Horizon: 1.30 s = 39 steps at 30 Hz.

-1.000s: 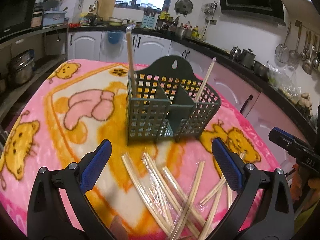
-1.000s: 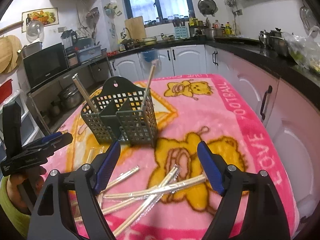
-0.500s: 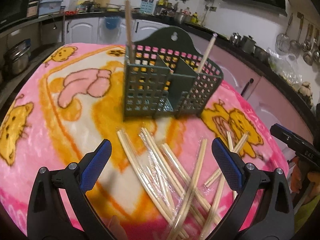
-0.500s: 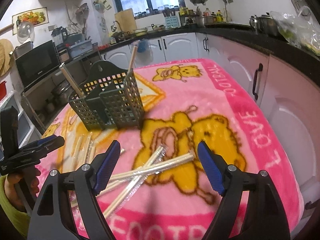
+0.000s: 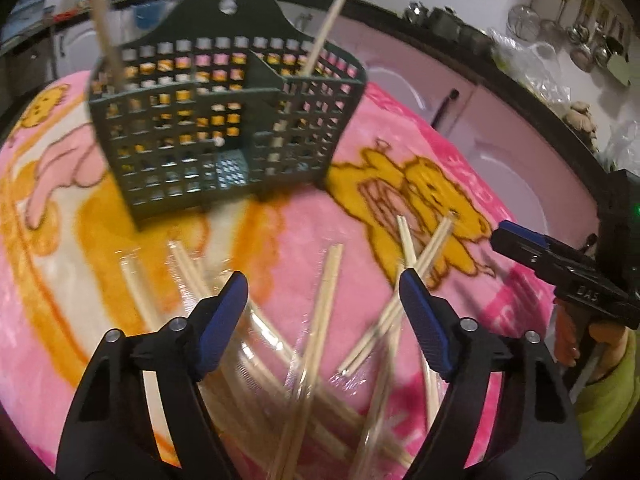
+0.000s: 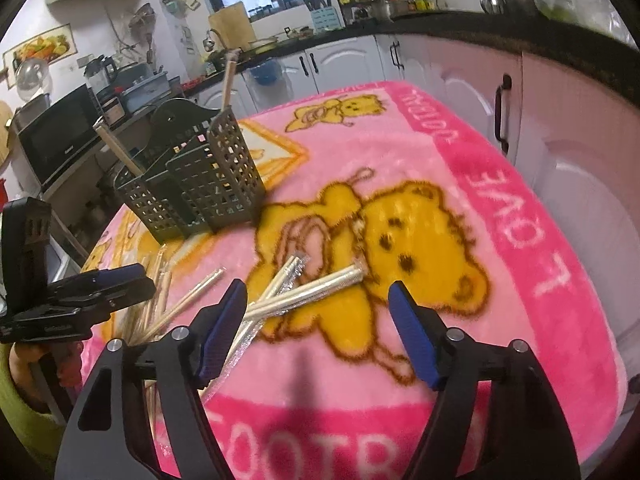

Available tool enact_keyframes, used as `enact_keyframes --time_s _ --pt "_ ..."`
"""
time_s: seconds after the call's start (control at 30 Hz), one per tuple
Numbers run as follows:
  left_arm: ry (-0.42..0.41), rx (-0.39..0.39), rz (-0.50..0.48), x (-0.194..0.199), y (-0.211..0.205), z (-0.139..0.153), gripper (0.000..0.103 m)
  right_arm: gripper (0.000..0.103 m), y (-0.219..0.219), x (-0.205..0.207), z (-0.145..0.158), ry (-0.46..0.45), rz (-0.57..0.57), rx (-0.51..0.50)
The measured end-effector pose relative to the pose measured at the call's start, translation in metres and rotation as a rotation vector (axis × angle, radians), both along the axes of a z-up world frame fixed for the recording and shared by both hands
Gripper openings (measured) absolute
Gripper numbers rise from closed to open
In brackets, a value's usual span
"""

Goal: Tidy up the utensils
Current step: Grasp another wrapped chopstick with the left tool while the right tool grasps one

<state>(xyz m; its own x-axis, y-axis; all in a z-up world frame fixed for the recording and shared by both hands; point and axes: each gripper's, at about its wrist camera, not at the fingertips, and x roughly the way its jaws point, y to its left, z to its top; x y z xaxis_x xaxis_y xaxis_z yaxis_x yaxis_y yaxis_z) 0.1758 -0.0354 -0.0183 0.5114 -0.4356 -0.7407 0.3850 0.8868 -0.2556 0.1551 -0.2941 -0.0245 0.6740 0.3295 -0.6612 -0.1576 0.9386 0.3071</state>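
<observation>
Two words are legible on the pink blanket [image 6: 460,152]: "LOVE" along the deep-pink border at the right of the right wrist view, and part of "FOOTBALL" at the near edge, cut off by the frame. "DAS" is read on the body of the right gripper [image 5: 516,240] where it shows at the right edge of the left wrist view.

Loose chopsticks [image 5: 324,312], most in clear wrappers, are scattered on the blanket directly under and ahead of the left gripper [image 5: 322,300]. Its jaws have just been closing, yet they stand apart; several sticks are seen between the blue pads [image 5: 224,316], none pressed.

Wrapped chopsticks [image 6: 316,284] lie crossed on the yellow bear print [image 6: 408,240], just beyond the right gripper [image 6: 318,312]. Its jaws have likewise just been closing; they are apart, nothing clamped, with wrapped ends beside the left pad.

A dark green lattice utensil holder [image 5: 224,120] stands upright beyond both piles, divided into compartments. One chopstick [image 5: 100,20] leans in its left compartment, another [image 5: 324,32] in its right.
</observation>
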Motion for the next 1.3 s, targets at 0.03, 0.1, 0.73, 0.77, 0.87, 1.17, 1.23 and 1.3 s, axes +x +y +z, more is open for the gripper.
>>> enact_keyframes --time_s 0.03,0.1,0.73,0.77,0.87,1.17,1.23,1.3 --pt "0.008 0.012 -0.011 0.003 -0.004 -0.002 0.065 0.067 -0.001 0.001 -0.002 0.009 -0.001 0.007" --pt "0.015 0.042 -0.033 0.008 -0.011 -0.005 0.063 0.064 -0.003 0.006 -0.008 0.035 0.005 0.028" --pt "0.101 0.147 -0.108 0.049 -0.048 -0.031 0.03 0.03 -0.011 0.053 -0.038 0.12 -0.018 0.072" --pt "0.096 0.155 -0.111 0.049 -0.05 -0.031 0.027 0.024 -0.01 0.055 -0.037 0.115 -0.016 0.068" --pt "0.071 0.186 -0.115 0.048 -0.058 -0.032 0.02 0.011 -0.009 0.057 -0.036 0.103 -0.026 0.06" --pt "0.051 0.184 -0.109 0.052 -0.061 -0.026 0.003 0.007 -0.002 0.051 -0.011 0.011 -0.003 0.038" --pt "0.041 0.167 -0.104 0.053 -0.059 -0.02 0.003 0.007 0.0 0.049 -0.003 -0.014 0.006 0.037" --pt "0.027 0.145 -0.092 0.053 -0.052 -0.01 0.003 0.007 0.003 0.047 0.005 -0.037 0.014 0.029"
